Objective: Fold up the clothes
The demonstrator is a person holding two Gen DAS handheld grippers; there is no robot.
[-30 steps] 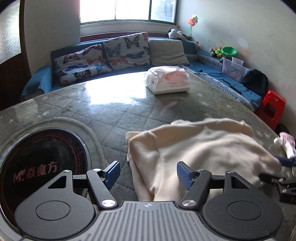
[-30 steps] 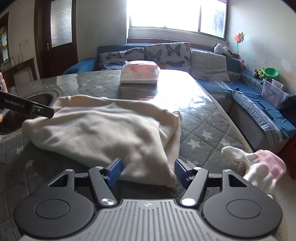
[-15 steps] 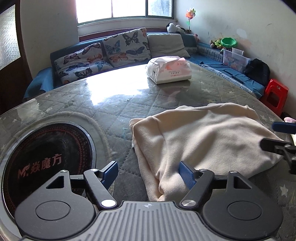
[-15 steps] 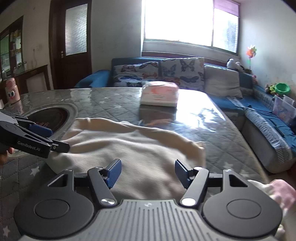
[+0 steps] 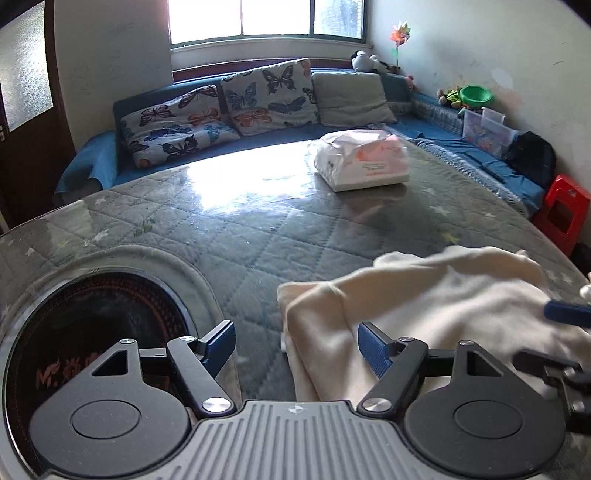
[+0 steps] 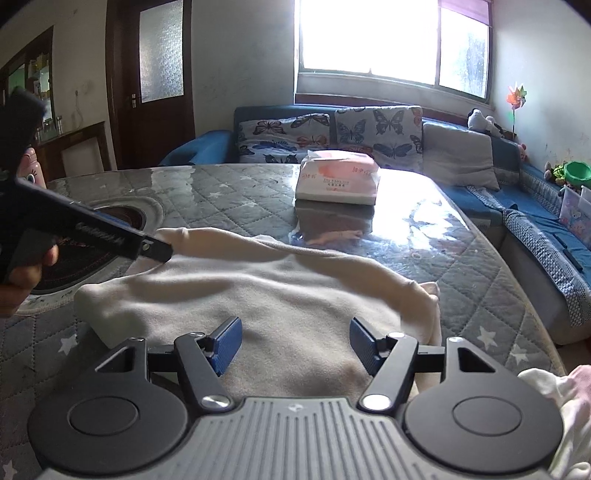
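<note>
A grey quilted cover with pale stars lies under a glossy clear sheet on the table [image 5: 258,236]. Set into the table is a round dark cooktop [image 5: 92,332] with red lettering. A white and pink plastic-wrapped pack [image 5: 364,162] sits far across the table, toward the window [image 6: 391,40]. Behind the table runs a blue sofa [image 5: 96,162] with two butterfly-print cushions [image 5: 269,98] and a plain grey cushion [image 5: 352,98]. A pinwheel [image 5: 399,33] stands in the corner near a soft toy [image 5: 364,61]. Along the right wall are a green bowl [image 5: 477,95], a clear storage box [image 5: 487,129], a dark bag [image 5: 533,157] and a red stool [image 5: 561,212]. A dark wooden door [image 6: 155,85] is on the left
</note>
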